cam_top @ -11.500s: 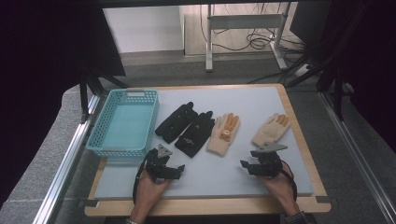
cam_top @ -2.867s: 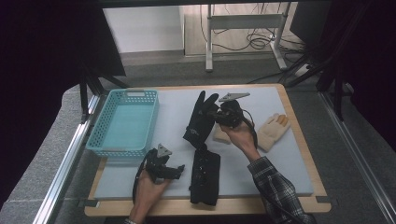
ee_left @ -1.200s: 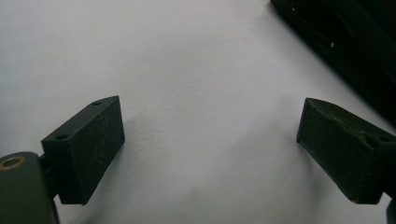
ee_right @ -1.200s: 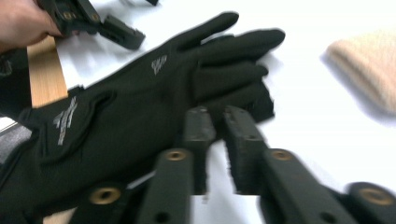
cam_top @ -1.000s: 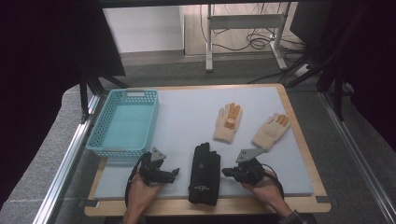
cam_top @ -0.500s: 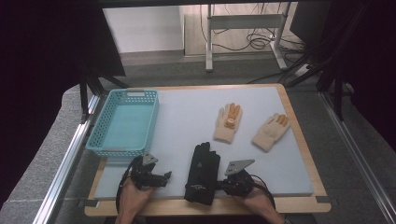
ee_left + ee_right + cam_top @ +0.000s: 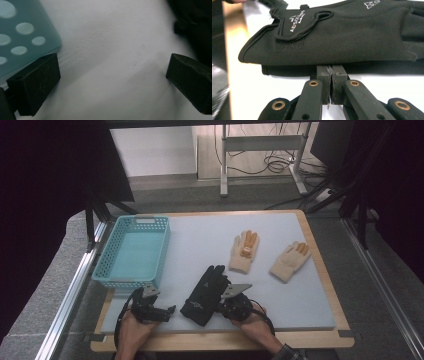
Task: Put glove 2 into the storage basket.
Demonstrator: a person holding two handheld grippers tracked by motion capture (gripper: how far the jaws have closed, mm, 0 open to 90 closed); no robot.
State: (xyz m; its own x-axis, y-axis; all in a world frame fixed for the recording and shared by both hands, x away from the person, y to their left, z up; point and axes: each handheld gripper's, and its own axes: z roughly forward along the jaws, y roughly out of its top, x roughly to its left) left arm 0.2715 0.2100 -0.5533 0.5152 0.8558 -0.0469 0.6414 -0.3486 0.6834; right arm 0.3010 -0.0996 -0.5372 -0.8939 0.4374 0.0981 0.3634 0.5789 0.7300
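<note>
A stacked pair of black gloves [image 7: 204,292] lies near the surface's [image 7: 200,240] front edge. The right hand-held gripper [image 7: 331,86], jaws together, presses against the lower glove's edge. Near the front-left corner, beside a teal basket [image 7: 131,251], the left hand-held gripper [image 7: 167,311] has just been opening and stands apart, nothing between its jaws.

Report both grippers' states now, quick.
Left gripper: jaws wide open, just been opening, nothing between them.
Right gripper: jaws shut, tips at the edge of the black gloves; grip cannot be told.

Matt black cloth gloves [image 7: 204,292]; perforated plastic basket [image 7: 131,251].
</note>
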